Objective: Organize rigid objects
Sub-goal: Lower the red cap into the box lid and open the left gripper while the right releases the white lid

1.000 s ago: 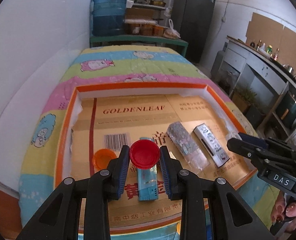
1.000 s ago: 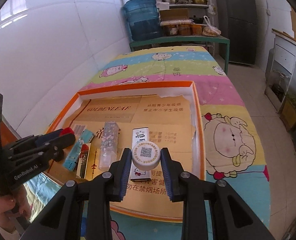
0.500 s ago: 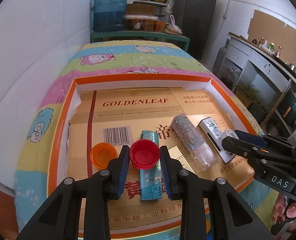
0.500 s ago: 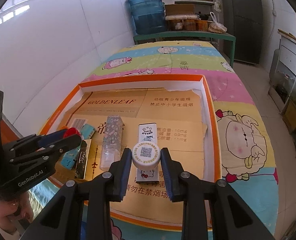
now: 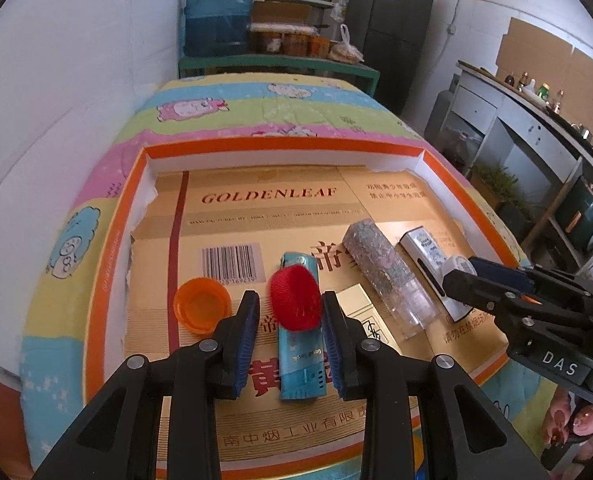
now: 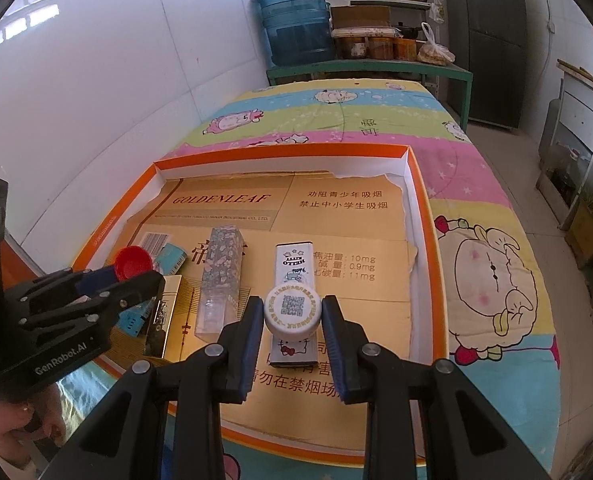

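A red bottle cap (image 5: 295, 298) hangs tilted and blurred between the fingers of my left gripper (image 5: 290, 299). A gap shows on its left side, so the pads do not press it. It hovers over a teal lighter (image 5: 301, 344) in the orange-rimmed tray (image 5: 280, 146). An orange cap (image 5: 202, 309) lies open side up just left of the fingers. My right gripper (image 6: 292, 308) is shut on a white cap (image 6: 292, 311) with a QR label, above a white Hello Kitty box (image 6: 294, 264). A glitter tube (image 6: 220, 276) lies between the two grippers.
Gold cardboard (image 6: 336, 216) lines the tray, which rests on a striped cartoon quilt (image 6: 488, 248). A small gold box (image 5: 362, 312) lies beside the lighter. A white wall runs along the left; a water jug (image 6: 296, 24) and shelves stand at the far end. A person's hand (image 5: 576, 420) shows at the lower right.
The red cap was gripped flat between the left pads; now it is tilted, blurred and loose between them. The right gripper still holds the white cap in about the same place.
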`<action>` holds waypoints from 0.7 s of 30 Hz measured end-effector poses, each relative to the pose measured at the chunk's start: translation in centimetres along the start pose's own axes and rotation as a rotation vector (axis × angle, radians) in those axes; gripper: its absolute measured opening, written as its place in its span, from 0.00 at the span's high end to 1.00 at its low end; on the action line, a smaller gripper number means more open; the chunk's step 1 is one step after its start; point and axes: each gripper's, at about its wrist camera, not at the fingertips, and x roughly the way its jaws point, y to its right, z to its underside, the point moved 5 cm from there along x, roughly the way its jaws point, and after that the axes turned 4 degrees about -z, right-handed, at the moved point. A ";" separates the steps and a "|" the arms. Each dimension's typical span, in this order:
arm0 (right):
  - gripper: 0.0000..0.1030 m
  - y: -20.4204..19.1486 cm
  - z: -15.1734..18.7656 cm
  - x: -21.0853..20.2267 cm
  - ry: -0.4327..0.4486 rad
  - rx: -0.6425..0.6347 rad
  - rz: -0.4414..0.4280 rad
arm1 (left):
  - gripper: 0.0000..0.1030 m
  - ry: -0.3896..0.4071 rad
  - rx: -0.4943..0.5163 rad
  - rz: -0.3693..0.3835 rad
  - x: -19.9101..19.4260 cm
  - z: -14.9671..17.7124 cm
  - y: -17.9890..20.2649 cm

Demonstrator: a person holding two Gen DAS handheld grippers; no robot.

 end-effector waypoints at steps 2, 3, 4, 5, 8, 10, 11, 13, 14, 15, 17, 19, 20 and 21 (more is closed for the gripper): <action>0.70 0.0 0.0 0.0 0.000 0.001 -0.001 | 0.69 -0.004 -0.003 0.004 0.1 0.0 0.0; 0.70 0.0 0.0 0.0 0.000 0.003 -0.002 | 0.69 -0.005 -0.004 0.006 0.1 0.0 0.0; 0.70 0.0 0.0 0.0 0.000 0.004 -0.003 | 0.68 -0.006 -0.004 0.006 0.2 0.0 0.0; 0.70 0.0 0.0 -0.1 0.000 0.006 -0.004 | 0.68 -0.006 -0.005 0.005 0.2 0.0 0.0; 0.70 0.0 0.1 -0.2 0.000 0.007 -0.004 | 0.68 -0.002 -0.007 0.005 0.1 0.1 0.1; 0.70 0.0 0.1 -0.2 0.000 0.009 -0.011 | 0.68 0.000 -0.006 0.004 0.0 0.1 0.1; 0.69 0.0 0.1 -0.3 0.002 0.009 -0.007 | 0.68 0.001 -0.006 0.001 0.0 0.0 0.1; 0.64 0.0 0.1 -0.5 0.008 0.005 0.000 | 0.68 0.002 -0.007 0.000 0.0 0.0 0.0; 0.63 0.1 0.1 -0.6 0.011 0.008 0.001 | 0.68 0.003 -0.007 -0.002 0.0 0.0 -0.1; 0.62 0.1 0.1 -0.7 0.013 0.011 -0.001 | 0.68 0.004 -0.007 -0.003 0.0 0.0 -0.1; 0.62 0.2 0.0 -0.9 0.018 0.016 -0.003 | 0.65 0.007 -0.007 -0.005 -0.1 0.0 -0.1; 0.62 0.2 0.0 -1.0 0.019 0.018 0.000 | 0.62 0.014 -0.006 -0.006 -0.3 -0.1 -0.1; 0.62 0.2 0.0 -1.1 0.019 0.020 0.000 | 0.62 0.019 -0.006 -0.006 -0.4 -0.1 -0.1; 0.62 0.2 0.0 -1.1 0.019 0.023 0.000 | 0.61 0.022 -0.006 -0.006 -0.5 -0.2 -0.1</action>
